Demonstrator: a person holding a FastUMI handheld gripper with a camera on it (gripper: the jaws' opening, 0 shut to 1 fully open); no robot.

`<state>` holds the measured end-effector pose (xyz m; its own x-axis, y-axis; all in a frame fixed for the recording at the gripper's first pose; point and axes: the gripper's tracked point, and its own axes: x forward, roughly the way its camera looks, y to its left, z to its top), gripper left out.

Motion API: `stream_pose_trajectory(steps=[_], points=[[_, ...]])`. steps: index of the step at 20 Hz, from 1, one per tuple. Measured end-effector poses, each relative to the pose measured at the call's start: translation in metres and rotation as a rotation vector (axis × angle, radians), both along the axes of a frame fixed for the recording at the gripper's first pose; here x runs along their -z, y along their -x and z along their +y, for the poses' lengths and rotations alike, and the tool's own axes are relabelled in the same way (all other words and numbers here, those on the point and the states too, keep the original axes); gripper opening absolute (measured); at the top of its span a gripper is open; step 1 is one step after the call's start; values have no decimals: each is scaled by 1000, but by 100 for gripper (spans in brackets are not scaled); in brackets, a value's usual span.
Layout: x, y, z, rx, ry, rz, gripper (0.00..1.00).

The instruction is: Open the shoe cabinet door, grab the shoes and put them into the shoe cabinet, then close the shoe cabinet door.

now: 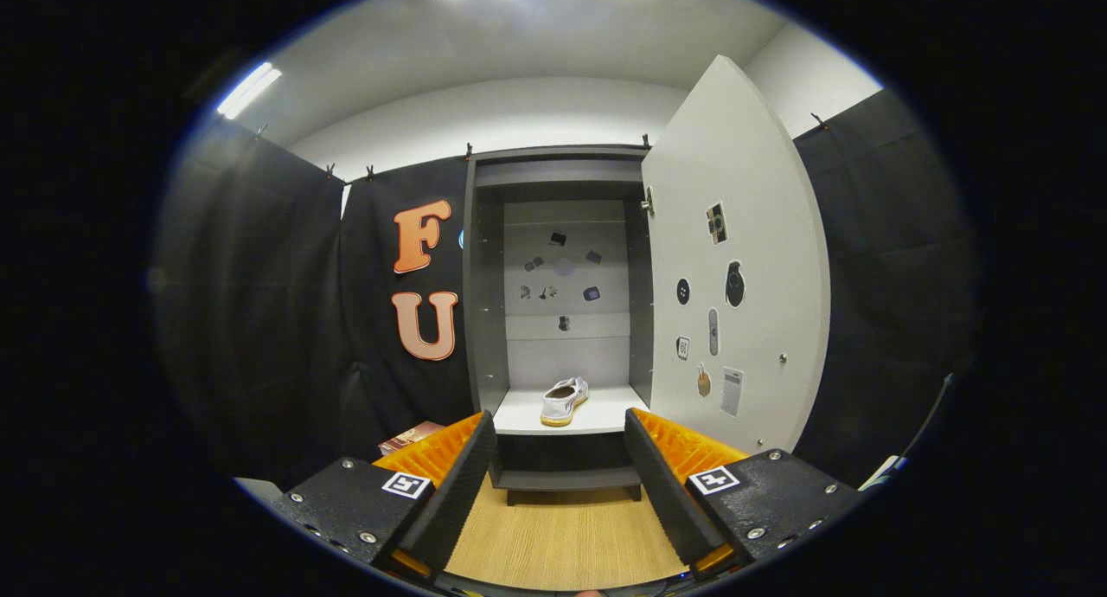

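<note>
Gripper view: the shoe cabinet [484, 277] is seen straight ahead, beyond the claw [560, 446], and its door [761, 234] is swung wide open to the right side. One pale shoe [564, 401] with a light brown sole is placed on the white shelf [527, 415] inside the cabinet, with its heel toward the camera. A few small stickers are noticed on the back wall of the cabinet and on the inner face of the door. The claw is released: its two fingers are spread apart and nothing is held between them; the wooden floor [562, 536] is seen in the gap. The claw is well apart from the cabinet. It is judged that the opening and the placing are done for this shoe, so the closing of the door is probably the step in hand; whether another shoe is waiting cannot be told. For the next move, the claw must be brought to the free edge of the door, and the door must be pushed back until it is shut.
</note>
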<state>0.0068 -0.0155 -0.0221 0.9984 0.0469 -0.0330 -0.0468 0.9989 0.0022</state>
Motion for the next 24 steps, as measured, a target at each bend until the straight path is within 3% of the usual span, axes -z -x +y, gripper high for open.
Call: stream_pose_trajectory(steps=[14,19,24], points=[[-3,34,-179,207,-28,6,93],[-2,24,-226,210,-39,1,93],[5,-5,-248,156,-45,9,93]])
